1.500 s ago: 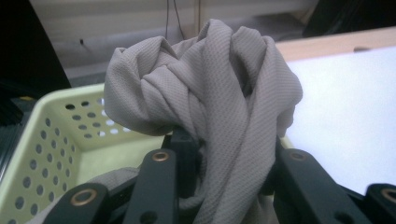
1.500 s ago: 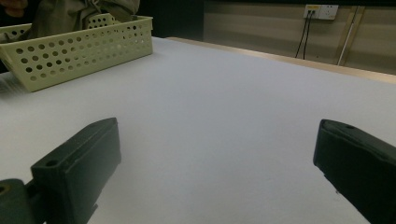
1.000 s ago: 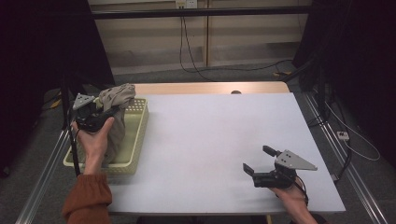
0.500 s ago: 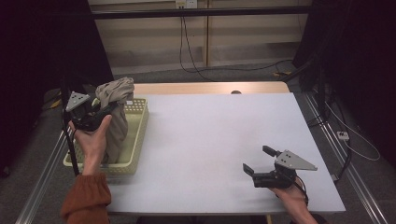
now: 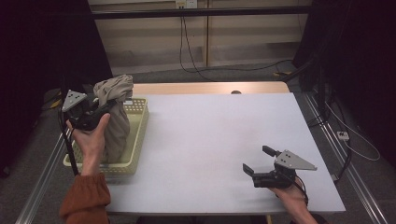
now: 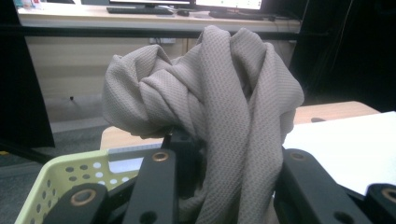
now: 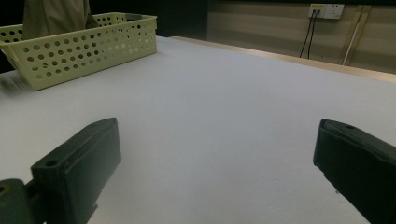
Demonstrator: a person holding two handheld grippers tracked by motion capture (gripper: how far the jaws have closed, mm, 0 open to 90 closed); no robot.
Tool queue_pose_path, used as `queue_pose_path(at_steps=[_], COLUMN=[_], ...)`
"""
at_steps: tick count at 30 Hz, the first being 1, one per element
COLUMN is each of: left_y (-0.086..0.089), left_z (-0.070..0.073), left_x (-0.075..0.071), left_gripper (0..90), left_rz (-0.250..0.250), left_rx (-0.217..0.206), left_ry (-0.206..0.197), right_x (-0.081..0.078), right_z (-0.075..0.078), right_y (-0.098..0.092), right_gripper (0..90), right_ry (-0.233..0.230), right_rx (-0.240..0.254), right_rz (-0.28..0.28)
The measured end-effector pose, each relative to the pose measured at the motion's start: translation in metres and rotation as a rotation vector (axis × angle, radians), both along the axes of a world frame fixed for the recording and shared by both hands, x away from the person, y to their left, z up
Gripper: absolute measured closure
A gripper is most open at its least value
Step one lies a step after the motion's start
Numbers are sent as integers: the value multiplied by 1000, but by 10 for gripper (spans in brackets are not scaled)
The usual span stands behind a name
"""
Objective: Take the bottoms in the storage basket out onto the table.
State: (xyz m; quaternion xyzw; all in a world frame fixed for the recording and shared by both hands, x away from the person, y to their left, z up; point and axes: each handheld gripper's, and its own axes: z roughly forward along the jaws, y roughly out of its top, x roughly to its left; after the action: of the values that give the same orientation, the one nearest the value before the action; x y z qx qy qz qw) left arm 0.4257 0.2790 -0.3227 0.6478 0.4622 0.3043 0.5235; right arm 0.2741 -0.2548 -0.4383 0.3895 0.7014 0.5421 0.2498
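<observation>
The left gripper (image 5: 100,111), held in the person's left hand (image 5: 91,140) above the pale yellow perforated basket (image 5: 138,135) at the left edge of the white table (image 5: 205,140), is clamped on a bunched beige cloth (image 5: 113,112) whose lower part hangs down into the basket. The right gripper (image 5: 258,161) rests low over the table near its front right corner, well apart from the basket, with its jaws spread and nothing between them. An orange sleeve (image 5: 85,200) covers the left forearm at the table's front edge.

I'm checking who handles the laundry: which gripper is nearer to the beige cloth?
The left. The left gripper is shut on the beige cloth, holding it up over the yellow basket. The right gripper rests open across the table.
</observation>
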Motion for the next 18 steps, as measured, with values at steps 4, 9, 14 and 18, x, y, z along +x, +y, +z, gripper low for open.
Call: queue_pose_path(at_steps=[4, 9, 14, 18], left_y=[-1, -2, -4, -4], left_z=[3, 6, 9, 12], left_x=[-2, -3, -5, -7], left_gripper=[694, 694, 694, 694], left_rz=[0, -12, -14, -12], left_rx=[2, 0, 4, 0], left_ry=[-20, -22, -37, -50], right_x=[0, 0, 0, 0], right_z=[0, 0, 0, 0], right_y=[1, 1, 0, 1], right_gripper=[8, 8, 8, 8], right_ry=[3, 3, 4, 4], right_rx=[-2, -1, -1, -1], right_rz=[4, 2, 4, 4])
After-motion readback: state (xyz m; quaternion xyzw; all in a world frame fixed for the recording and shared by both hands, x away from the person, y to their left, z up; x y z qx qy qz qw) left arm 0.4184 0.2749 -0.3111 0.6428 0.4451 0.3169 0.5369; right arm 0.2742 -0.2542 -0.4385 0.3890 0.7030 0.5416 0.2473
